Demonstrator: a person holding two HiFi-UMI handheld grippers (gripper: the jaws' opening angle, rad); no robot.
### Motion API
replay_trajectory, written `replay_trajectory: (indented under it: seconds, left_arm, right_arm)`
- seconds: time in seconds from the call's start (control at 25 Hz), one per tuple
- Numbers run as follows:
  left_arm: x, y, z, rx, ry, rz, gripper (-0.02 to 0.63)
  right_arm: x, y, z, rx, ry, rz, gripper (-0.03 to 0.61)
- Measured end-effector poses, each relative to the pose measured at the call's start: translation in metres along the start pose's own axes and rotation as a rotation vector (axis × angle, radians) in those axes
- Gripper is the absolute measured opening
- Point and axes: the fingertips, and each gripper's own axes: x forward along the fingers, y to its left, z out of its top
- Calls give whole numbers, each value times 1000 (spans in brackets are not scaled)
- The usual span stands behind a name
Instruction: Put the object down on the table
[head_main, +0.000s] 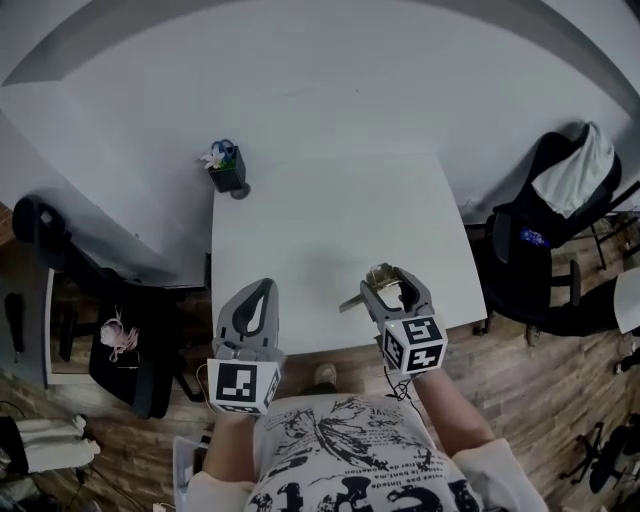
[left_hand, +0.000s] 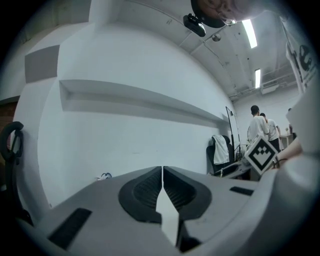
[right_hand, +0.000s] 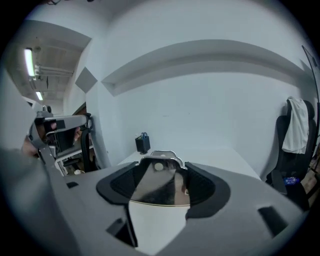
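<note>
Object (right_hand: 159, 185), shiny metal, clamped wide in right gripper (head_main: 388, 283); left gripper (head_main: 258, 298) closed, empty; black pot (head_main: 228, 178) holds colourful bits

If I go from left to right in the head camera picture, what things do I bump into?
black chair → left gripper, shut and empty → shiny metal object → right gripper, which holds it → black office chair with a white cloth over its back
</note>
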Motion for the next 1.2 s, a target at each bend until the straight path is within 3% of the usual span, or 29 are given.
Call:
replay_trajectory:
  seconds: [0.28, 0.56, 0.92, 1.08, 1.2]
  left_arm:
    - [32, 28, -24, -21, 28, 2, 12]
    - [55, 49, -61, -36, 115, 15, 12]
    - [66, 70, -97, -60, 152, 43, 12]
    - [66, 70, -105, -106, 215, 39, 12]
    - [67, 75, -112, -99, 202, 47, 12]
  right_arm:
    - [86, -15, -49, 0, 200, 8, 281]
    - [154, -24, -103, -18, 409, 20, 281]
    - [198, -29, -134, 4, 543, -4, 282]
    - [206, -32, -141, -13, 584, -30, 282]
    - [212, -34, -143, -19, 601, -41, 282]
